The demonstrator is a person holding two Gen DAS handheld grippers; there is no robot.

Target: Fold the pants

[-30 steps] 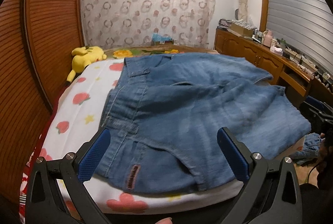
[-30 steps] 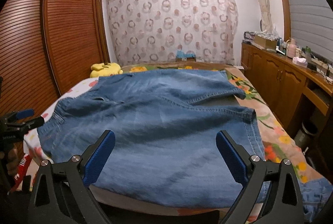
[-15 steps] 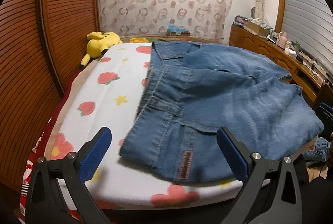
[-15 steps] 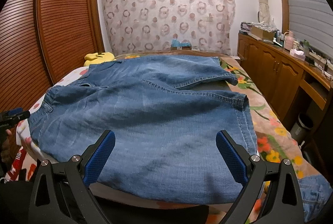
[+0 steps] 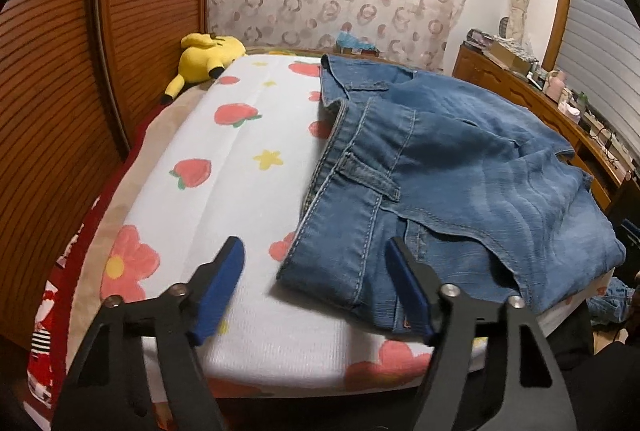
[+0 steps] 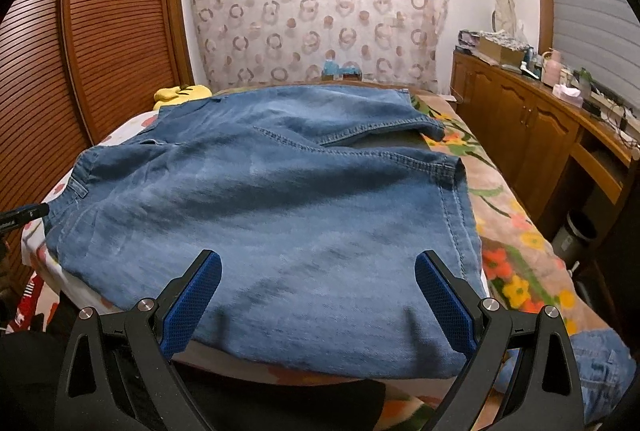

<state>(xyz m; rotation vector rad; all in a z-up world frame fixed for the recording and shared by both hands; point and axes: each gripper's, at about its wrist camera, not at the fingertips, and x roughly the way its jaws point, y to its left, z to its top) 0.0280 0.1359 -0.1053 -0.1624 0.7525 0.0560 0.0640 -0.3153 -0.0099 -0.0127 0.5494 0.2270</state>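
Blue denim pants (image 5: 440, 167) lie spread across the bed, waistband to the left, legs to the right. My left gripper (image 5: 316, 255) is open and empty, hovering just above the near corner of the waistband, which lies between its blue pads. In the right wrist view the pants (image 6: 280, 199) cover most of the bed. My right gripper (image 6: 316, 267) is open and empty above the near leg edge. The tip of the left gripper (image 6: 24, 215) shows at the left edge of that view.
The bed has a white strawberry-print sheet (image 5: 224, 167) on the left and a floral blanket (image 6: 516, 231) on the right. A yellow plush toy (image 5: 208, 55) lies at the headboard. Wooden slatted doors (image 5: 52, 111) stand left, a wooden cabinet (image 6: 532, 135) right. More denim (image 6: 600, 363) lies on the floor.
My left gripper has swung left and moved in over the bed, so the waistband corner now lies between its fingers. My right gripper has moved slightly closer to the near leg edge.
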